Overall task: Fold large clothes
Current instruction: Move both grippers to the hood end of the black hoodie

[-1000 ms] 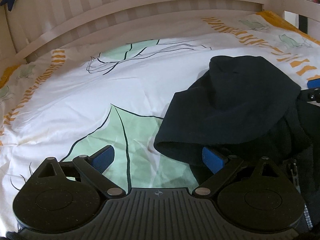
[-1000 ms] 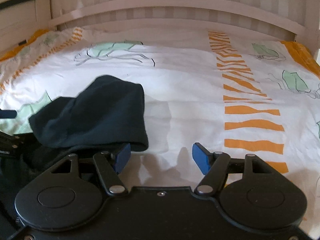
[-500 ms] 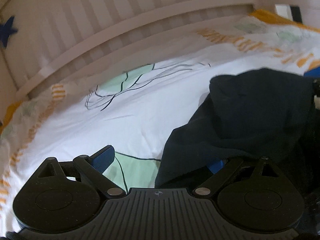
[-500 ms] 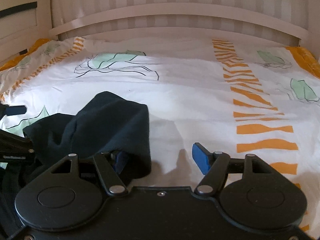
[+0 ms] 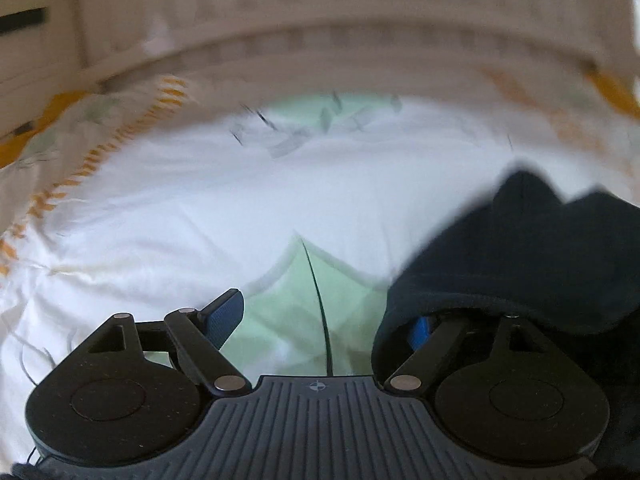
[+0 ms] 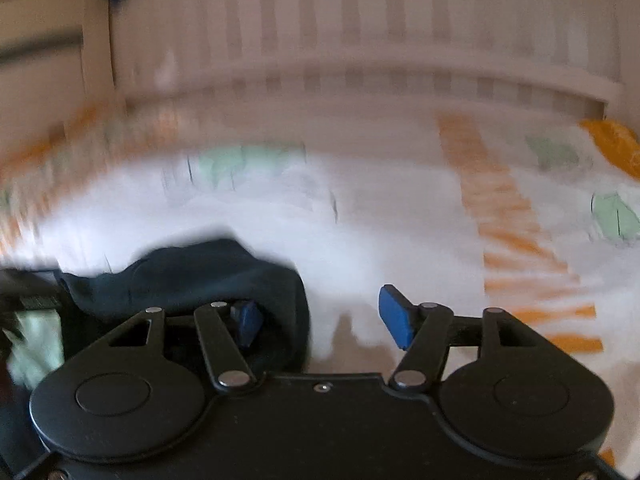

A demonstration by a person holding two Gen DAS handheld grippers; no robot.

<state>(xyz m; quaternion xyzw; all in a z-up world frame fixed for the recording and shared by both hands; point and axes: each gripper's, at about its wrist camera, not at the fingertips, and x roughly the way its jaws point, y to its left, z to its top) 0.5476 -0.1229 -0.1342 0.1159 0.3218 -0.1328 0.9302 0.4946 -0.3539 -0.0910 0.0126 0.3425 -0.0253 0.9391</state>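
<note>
In our left wrist view, our left gripper (image 5: 322, 322) has its ribbed blue fingers (image 5: 224, 316) spread wide, the right one tucked under the soft hem of a dark navy garment (image 5: 528, 256) that lies bunched on the bed (image 5: 192, 208), whose smooth white sheet carries pale green leaf shapes and orange dashes. A slatted headboard (image 5: 340, 12) curves behind, blurred.

In our right wrist view, our right gripper (image 6: 320, 316) also has its fingers (image 6: 394, 316) apart; the left one sits inside a rounded fold of the garment (image 6: 192, 272), the right one over bare sheet.
</note>
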